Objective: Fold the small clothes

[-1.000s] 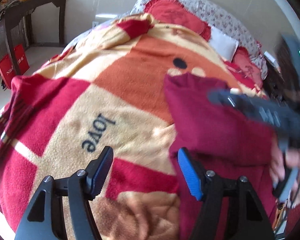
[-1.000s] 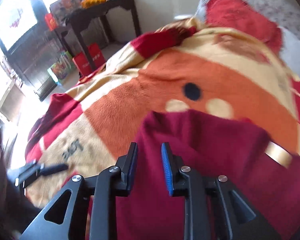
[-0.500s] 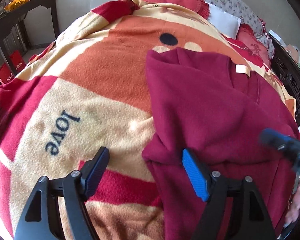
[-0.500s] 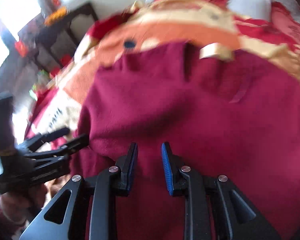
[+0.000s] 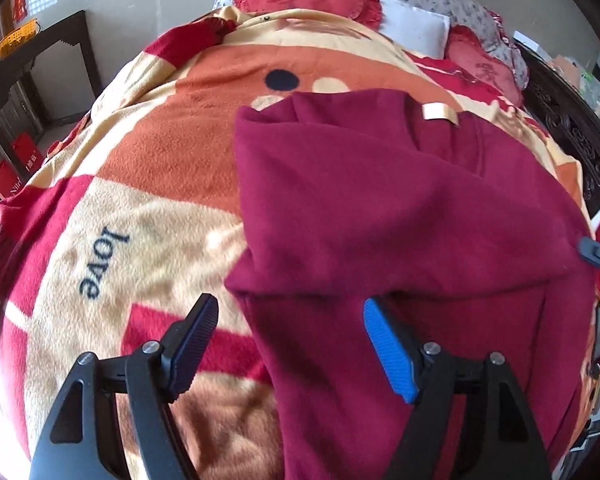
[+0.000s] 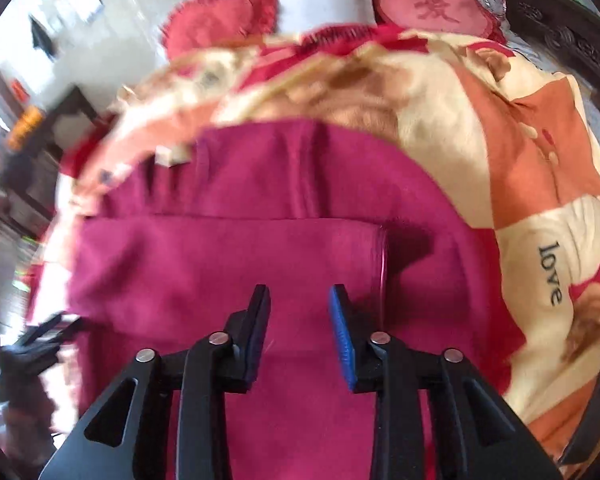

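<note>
Since half a second ago the right gripper has swung round over the maroon sweater, and its view now looks across the garment toward the pillows, with a lot of motion blur. The left gripper has barely shifted. It hangs over the sweater's near-left edge, jaws spread wide, gripping nothing.

The right one's jaws are parted a bit, narrower than the left's, and also empty, hovering above the folded-over flap.

The sweater lies on the fleece blanket, just right of the "love" lettering as the left camera sees it. One layer is already flipped across the body, and the tan neck label shows at the far end.

What could go wrong, imo:
- That flap's edge looks loose and puffy, so grabbing only the top layer would drag it off and undo the fold.
- Fleece on fleece probably clings, so the blanket could get pinched along with the sweater.
- The right gripper is moving fast enough to blur, so it could easily miss the hem.
- If the two grippers pull unevenly, the next fold comes out skewed.
</note>
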A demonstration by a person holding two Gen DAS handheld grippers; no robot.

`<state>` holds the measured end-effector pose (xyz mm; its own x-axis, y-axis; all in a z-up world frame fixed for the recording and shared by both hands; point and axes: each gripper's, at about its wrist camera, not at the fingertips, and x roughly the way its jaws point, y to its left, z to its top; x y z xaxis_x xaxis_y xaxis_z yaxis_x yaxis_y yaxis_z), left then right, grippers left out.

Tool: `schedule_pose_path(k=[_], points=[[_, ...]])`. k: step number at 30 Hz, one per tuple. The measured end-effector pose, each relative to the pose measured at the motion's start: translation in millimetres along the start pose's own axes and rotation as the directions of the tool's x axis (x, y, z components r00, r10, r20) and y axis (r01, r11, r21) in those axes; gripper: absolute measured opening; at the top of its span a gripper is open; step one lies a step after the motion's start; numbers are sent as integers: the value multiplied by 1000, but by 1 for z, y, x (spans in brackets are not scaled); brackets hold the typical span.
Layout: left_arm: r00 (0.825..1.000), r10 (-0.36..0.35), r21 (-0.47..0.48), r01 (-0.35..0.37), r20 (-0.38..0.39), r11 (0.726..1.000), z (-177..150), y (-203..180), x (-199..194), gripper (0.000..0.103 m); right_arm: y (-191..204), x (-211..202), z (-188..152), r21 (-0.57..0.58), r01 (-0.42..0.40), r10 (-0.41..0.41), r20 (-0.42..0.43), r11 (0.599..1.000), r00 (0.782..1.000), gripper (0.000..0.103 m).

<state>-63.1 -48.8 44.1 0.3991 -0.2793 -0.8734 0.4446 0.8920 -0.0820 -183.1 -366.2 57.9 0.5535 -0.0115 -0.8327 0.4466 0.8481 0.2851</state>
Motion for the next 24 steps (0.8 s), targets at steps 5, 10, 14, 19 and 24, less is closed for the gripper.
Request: schedule_pose_path(k=[5,10,14,19,24], points=[[999,-33,39,31,34,999,-9,-15,-23,79,-12,-51,-40,13,-37,37,1,999,999,18],[997,-64,63,61,41,996,-17,-33,-37,79,-21,-64,-83,18,-48,49,-50,999,998,18],[995,-91,73,88,39,993,-25,-45,-46,79,-26,-52,-97,33,-29,30,-56,999,998,18],[995,-89,108,84,37,991,-38,-52,-57,79,-28,-25,-101,55,-45,49,-68,997,996,7],[995,-96,90,93,31,992,-40,-46,-59,79,-31,-31,-96,80,-115,117,-13,990,993,0]])
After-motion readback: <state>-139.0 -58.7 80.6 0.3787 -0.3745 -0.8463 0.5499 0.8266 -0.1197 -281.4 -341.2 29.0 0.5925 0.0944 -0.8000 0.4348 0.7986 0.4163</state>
